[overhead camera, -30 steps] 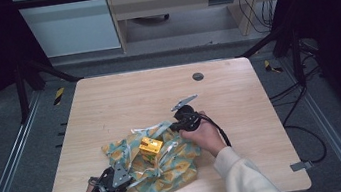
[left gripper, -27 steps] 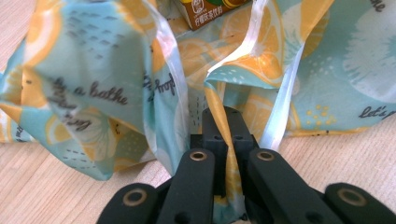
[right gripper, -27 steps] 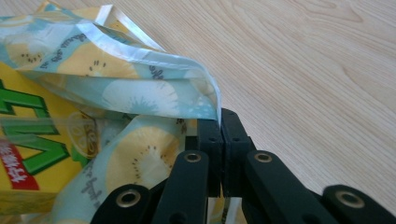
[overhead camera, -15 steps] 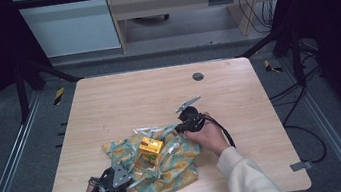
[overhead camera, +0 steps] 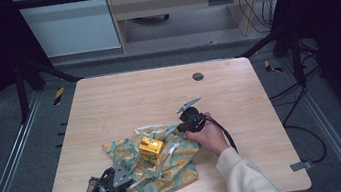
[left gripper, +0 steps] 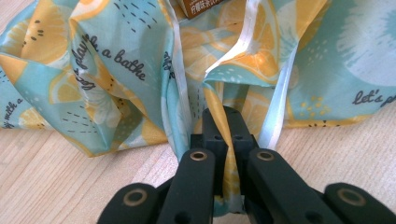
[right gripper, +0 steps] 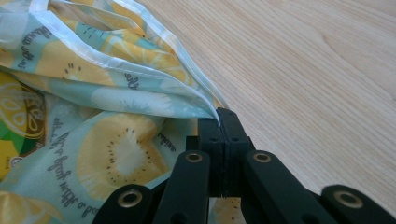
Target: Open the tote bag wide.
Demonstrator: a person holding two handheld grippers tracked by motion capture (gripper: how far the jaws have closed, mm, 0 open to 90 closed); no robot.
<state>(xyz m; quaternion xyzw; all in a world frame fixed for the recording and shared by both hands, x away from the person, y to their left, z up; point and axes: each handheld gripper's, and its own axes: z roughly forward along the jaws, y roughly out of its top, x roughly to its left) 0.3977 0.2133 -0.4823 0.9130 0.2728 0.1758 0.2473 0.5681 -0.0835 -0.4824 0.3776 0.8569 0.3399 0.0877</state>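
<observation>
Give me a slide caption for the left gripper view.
Left tongs shut on a fold of the lemon-print cloth above the wooden table.

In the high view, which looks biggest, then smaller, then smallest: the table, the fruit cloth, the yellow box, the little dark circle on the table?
1. table
2. fruit cloth
3. yellow box
4. dark circle, which is farther from the camera, but clearly smallest.

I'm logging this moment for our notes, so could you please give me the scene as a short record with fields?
surface: wooden table
cloth: lemon-print cloth, crumpled, near the table's front edge
box: small yellow box, resting on the cloth
left gripper: left gripper, fingers shut on a fold of the cloth's near side
right gripper: right gripper, fingers shut on the cloth's white-trimmed edge
other: dark round disc set in the table's far side
</observation>
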